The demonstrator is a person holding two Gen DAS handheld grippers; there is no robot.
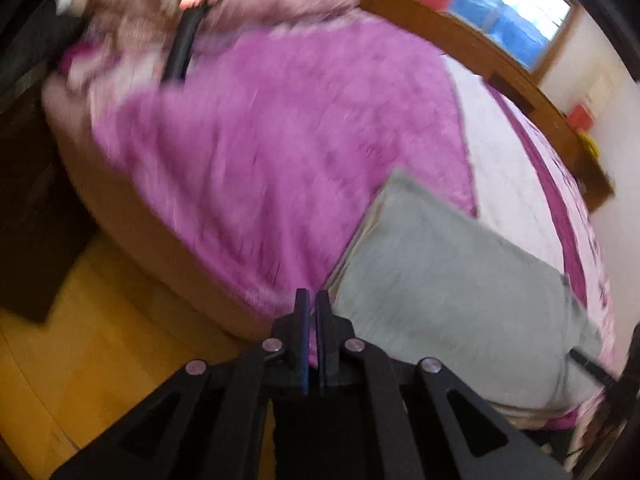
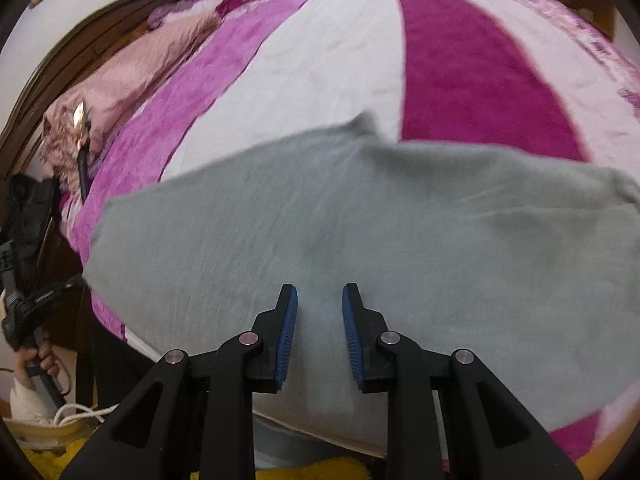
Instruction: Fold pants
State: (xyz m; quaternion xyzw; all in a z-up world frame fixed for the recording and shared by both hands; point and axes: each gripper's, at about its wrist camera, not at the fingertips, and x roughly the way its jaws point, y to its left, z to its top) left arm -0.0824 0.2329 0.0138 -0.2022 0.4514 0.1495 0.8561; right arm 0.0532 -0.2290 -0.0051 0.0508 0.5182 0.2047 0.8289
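Centrally, grey pants [image 2: 360, 232] are spread crosswise just ahead of the parted right gripper [image 2: 320, 300]; the left gripper [image 1: 312, 304], nearly closed and empty, is held at their edge.

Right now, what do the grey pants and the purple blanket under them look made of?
Pants: soft matte knit, probably cotton jersey or fleece; fine wrinkles, no sheen. Blanket: plush fleece by its fuzzy mottled pile, though that view is blurred.
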